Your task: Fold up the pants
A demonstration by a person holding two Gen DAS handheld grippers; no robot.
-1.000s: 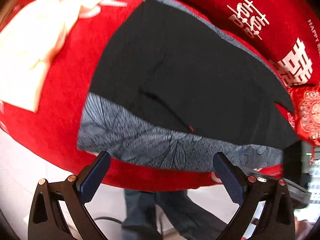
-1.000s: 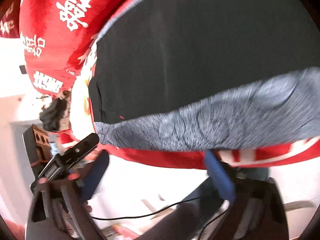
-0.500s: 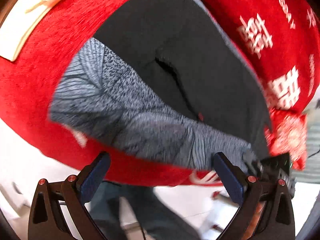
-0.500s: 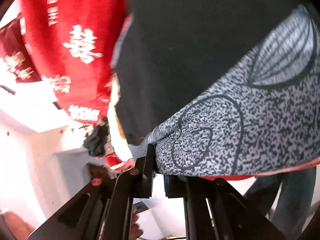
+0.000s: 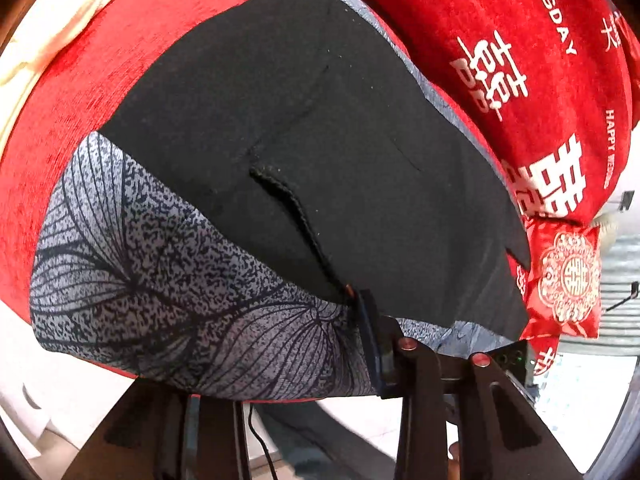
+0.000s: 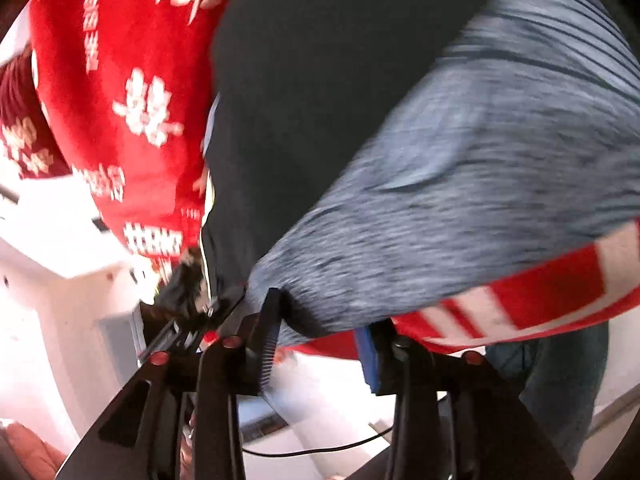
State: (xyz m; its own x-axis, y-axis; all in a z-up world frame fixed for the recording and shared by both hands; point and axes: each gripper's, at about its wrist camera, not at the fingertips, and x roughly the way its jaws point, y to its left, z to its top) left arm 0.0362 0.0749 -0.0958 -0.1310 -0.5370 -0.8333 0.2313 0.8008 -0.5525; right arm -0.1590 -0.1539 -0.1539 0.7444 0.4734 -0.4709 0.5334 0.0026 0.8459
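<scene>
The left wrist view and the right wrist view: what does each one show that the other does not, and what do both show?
Only the left wrist view shows the pants' stitched pocket slit, a cream cloth at the upper left and a small red patterned cushion. It also shows the left claw closing on the grey patterned band.

Only the right wrist view, which is blurred, shows the right claw, jaws opening, with the band's corner between them.

Both show the black pants with that grey band, lying on the red cover with white characters.
</scene>
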